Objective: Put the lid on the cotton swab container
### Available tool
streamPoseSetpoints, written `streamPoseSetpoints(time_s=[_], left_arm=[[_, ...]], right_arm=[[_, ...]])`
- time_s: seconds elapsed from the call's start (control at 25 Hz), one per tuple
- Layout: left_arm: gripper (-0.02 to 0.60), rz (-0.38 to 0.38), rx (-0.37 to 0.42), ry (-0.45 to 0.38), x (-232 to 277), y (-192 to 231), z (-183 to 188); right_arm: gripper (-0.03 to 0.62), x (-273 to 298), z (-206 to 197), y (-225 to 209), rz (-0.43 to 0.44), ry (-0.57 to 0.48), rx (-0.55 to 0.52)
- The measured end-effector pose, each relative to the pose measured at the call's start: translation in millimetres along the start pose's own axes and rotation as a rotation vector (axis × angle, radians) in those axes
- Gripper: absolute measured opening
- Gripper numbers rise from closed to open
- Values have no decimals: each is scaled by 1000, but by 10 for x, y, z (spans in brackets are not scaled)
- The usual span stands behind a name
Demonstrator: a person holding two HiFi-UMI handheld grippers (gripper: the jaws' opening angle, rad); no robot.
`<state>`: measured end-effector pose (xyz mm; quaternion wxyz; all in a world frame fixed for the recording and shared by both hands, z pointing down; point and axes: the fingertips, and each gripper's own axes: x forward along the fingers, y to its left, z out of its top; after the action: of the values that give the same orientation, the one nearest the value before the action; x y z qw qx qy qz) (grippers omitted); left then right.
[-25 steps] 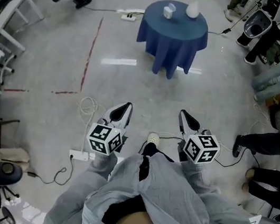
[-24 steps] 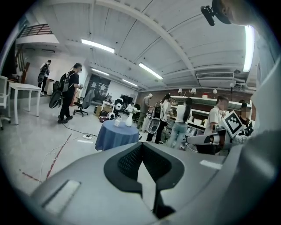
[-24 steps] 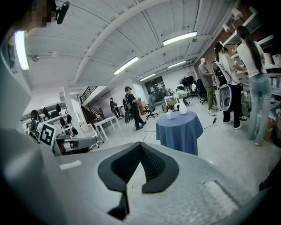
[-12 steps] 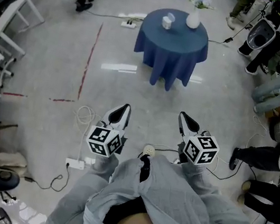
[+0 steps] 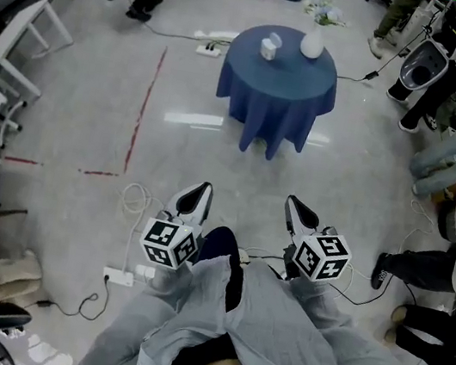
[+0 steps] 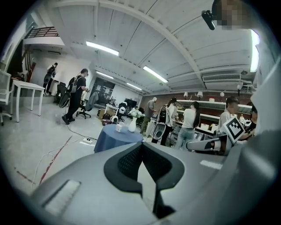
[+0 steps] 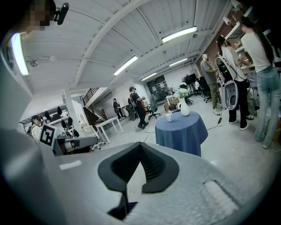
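While left gripper point(image 5: 200, 190) and right gripper point(image 5: 292, 203) hang closed, table point(image 5: 276, 90) well ahead.

Round counter point(image 5: 276, 98) with a blue cloth sits in the upper middle of the frame, with a white vase point(image 5: 313, 40) of flowers near its right rim. A red tape line point(image 5: 148, 93) runs down the grey floor to its left and turns a corner at mid-left. There's a white power strip point(image 5: 121, 275) and a looped cable point(image 5: 133, 195) lower left. White furniture frames point(image 5: 6, 51) along the left edge, people's legs point(image 5: 451, 155) crowding the right edge.
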<state>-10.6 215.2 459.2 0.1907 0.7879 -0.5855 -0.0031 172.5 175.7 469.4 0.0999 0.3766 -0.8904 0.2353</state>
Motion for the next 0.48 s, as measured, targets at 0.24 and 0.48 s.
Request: streamPoseSetpoints(time_s=[0.24,0.48], left_arm=[[15,-20,9,22,23,-44,-75],[14,-56,24,34,143,-81,-36]], right_arm=[[2,-11,-43,-16,-13,-13,14],[2,59,-26,-92,-33,-9,20]])
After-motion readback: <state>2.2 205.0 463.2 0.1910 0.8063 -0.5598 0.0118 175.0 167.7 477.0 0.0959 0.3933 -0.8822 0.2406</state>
